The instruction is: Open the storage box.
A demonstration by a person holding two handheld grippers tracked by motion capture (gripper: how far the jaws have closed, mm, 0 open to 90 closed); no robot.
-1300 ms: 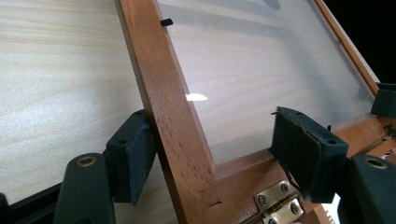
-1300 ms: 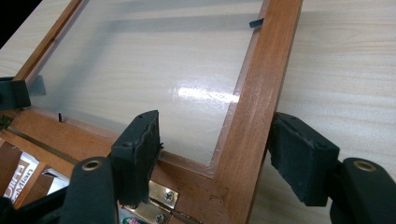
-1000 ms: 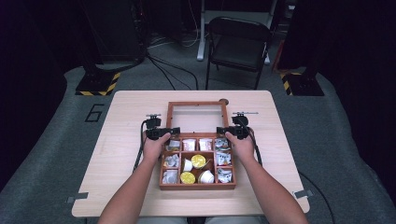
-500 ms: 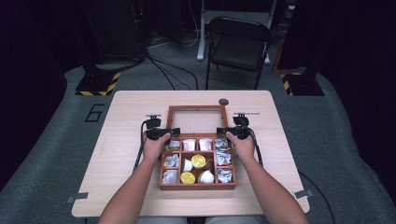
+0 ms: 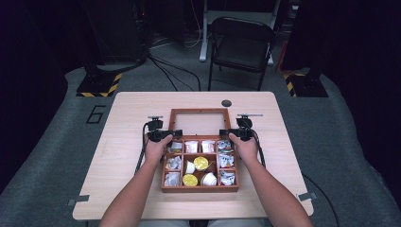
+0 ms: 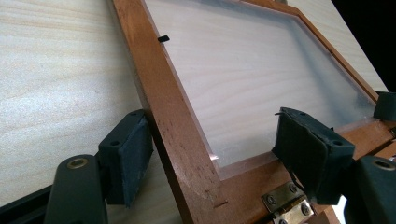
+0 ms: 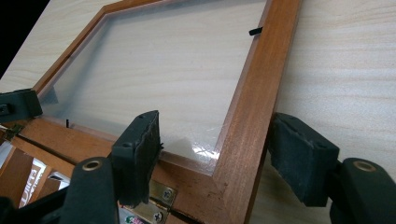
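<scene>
Lid (image 5: pixel 199 122) swung back — flat on table (image 5: pixel 127 118) now.

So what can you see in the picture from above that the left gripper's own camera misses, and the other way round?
The high view alone takes in the box's compartments with their packets and yellow-lidded cups, both forearms, the chair and the floor. The left gripper view alone gives close detail: a brass hinge, a small black clip on the frame, and the left gripper with its jaws astride the frame's side rail, a gap showing at each. Both show the glazed wooden lid lying open on the table.
</scene>
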